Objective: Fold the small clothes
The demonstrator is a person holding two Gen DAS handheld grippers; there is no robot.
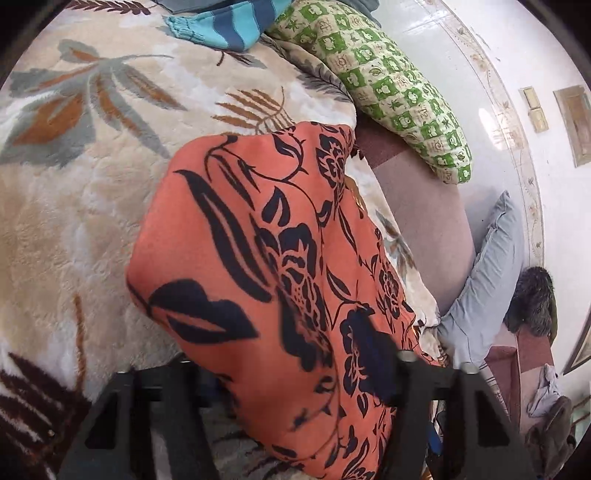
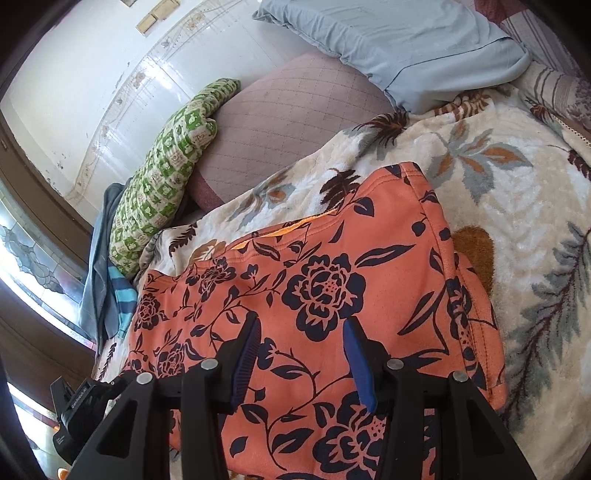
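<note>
An orange garment with a dark floral print point(image 2: 332, 280) lies folded on the floral fleece blanket point(image 2: 517, 206). My right gripper point(image 2: 301, 321) hovers over its middle, open, blue pads point(image 2: 245, 354) apart and nothing between them. In the left wrist view the same orange garment point(image 1: 258, 258) rises close to the camera and runs between the fingers of my left gripper point(image 1: 291, 373). The cloth hides both fingertips, and the gripper appears shut on a bunched edge. The left gripper's black body point(image 2: 74, 417) shows at the garment's lower left corner in the right wrist view.
A green checked cushion point(image 2: 162, 173) and a mauve quilted mattress point(image 2: 295, 110) lie beyond the blanket against a white tiled wall point(image 2: 110, 66). A blue-grey pillow point(image 2: 406, 48) rests at the far right. A blue striped cloth point(image 1: 229, 26) lies at the blanket's far edge.
</note>
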